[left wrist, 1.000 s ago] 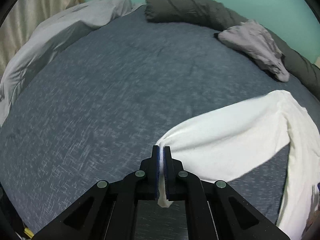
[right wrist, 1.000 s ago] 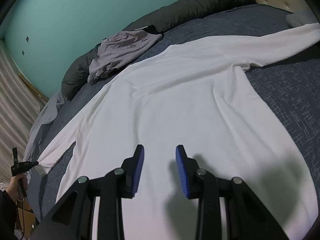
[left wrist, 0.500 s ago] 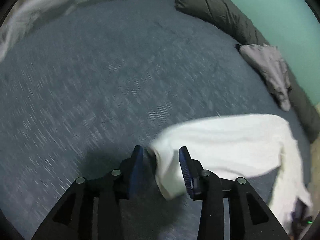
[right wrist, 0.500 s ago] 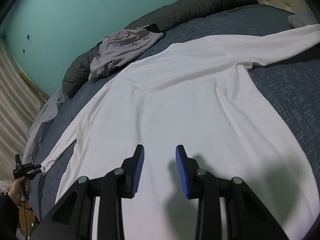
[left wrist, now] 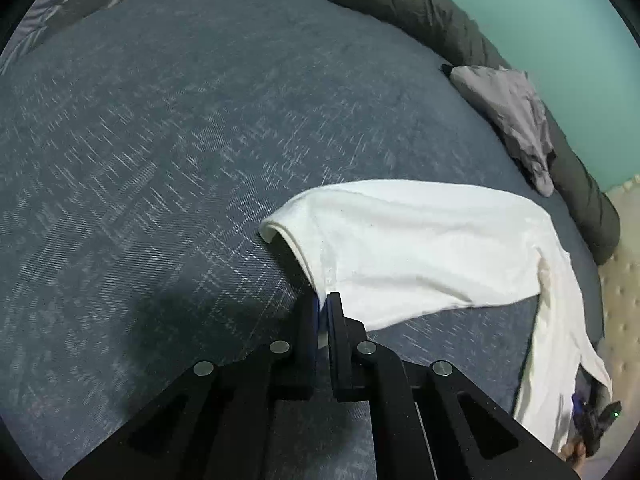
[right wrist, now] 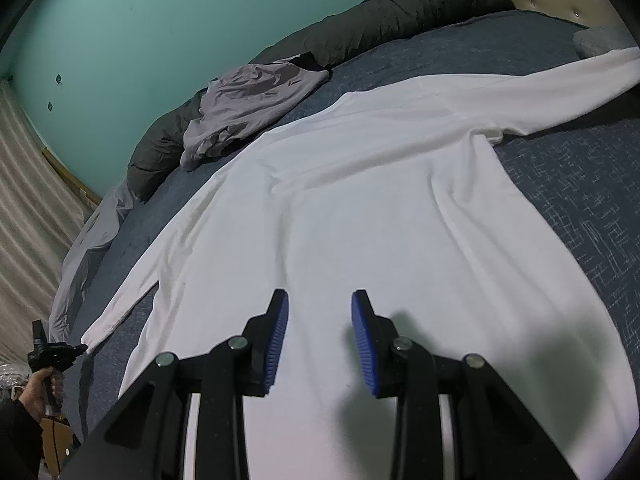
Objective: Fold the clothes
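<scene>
Both grippers are matte black plastic with angular, branching frames. The left gripper [left wrist: 323, 300] has round silver screws along its linkage, and thin blue pads line the inner faces of its fingers [left wrist: 338, 320]. The right gripper [right wrist: 319, 300] has the same silver screws and ribbed blue pads. At the lower left of the right wrist view, a hand [right wrist: 38, 390] shows from a dark sleeve [right wrist: 16, 436].

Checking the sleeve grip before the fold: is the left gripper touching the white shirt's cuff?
Touching. The left wrist view shows the left gripper shut on the edge of the white shirt cuff.
</scene>
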The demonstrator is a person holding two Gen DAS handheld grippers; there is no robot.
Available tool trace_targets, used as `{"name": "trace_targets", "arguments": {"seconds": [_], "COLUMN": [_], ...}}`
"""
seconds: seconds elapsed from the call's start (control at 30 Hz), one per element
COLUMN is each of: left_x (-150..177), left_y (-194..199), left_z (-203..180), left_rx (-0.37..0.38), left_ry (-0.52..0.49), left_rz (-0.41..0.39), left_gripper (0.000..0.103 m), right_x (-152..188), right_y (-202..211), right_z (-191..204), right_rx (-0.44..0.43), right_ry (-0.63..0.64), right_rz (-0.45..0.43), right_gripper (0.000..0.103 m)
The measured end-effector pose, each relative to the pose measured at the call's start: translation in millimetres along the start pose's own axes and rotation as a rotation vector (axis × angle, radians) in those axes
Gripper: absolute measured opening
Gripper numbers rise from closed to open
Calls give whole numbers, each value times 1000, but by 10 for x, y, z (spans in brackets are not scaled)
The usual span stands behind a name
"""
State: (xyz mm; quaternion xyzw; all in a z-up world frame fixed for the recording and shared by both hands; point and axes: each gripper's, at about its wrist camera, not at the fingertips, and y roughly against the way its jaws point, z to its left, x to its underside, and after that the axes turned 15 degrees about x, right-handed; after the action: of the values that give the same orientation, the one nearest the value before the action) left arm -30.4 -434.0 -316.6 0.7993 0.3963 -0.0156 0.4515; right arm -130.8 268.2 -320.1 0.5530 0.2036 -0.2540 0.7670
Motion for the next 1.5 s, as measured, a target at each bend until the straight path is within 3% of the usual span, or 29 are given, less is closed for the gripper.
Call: {"name": "trace_targets", "arguments": {"seconds": [0.23, 0.37, 0.43, 0.5, 0.6, 0.73, 0.83, 0.9, 1.07, 1.27, 1.5], "left_x": [131, 132, 87, 24, -100, -242, -313, -367, -527, -851, -1330], "left_y": [-96, -181, -124, -61, -62, -219, -290, -330, -364, -217, -308], "left_z": [218, 284, 263, 278, 321, 336, 329, 295, 128, 103, 165], "left_rx": [58, 54, 48, 40, 24, 16, 11, 2, -55, -95, -148], "left_ry": [109, 138, 115, 115, 128, 127, 125, 108, 13, -21, -31], "left_rz": [100, 79, 37, -13, -63, -72, -88, -92, -94, -132, -141], "left_gripper": [4, 7, 14, 36, 46, 46, 40, 9, 5, 5, 5], "right_x": [10, 2, 7, 12, 29, 31, 33, 35, 52, 62, 78], "right_y": [13, 23, 14, 6, 1, -1, -20, -31, -36, -51, -103], "right_z": [28, 29, 34, 39, 58, 77, 72, 73, 95, 100, 90], "right_rx": [-7, -5, -4, -4, -3, 5, 9, 9, 10, 15, 34], "right_ry": [9, 11, 11, 11, 20, 29, 26, 26, 36, 54, 57], "right_rz": [0, -3, 0, 3, 4, 2, 6, 10, 13, 20, 34], "right_gripper": [32, 32, 32, 32, 32, 32, 32, 32, 32, 32, 32]}}
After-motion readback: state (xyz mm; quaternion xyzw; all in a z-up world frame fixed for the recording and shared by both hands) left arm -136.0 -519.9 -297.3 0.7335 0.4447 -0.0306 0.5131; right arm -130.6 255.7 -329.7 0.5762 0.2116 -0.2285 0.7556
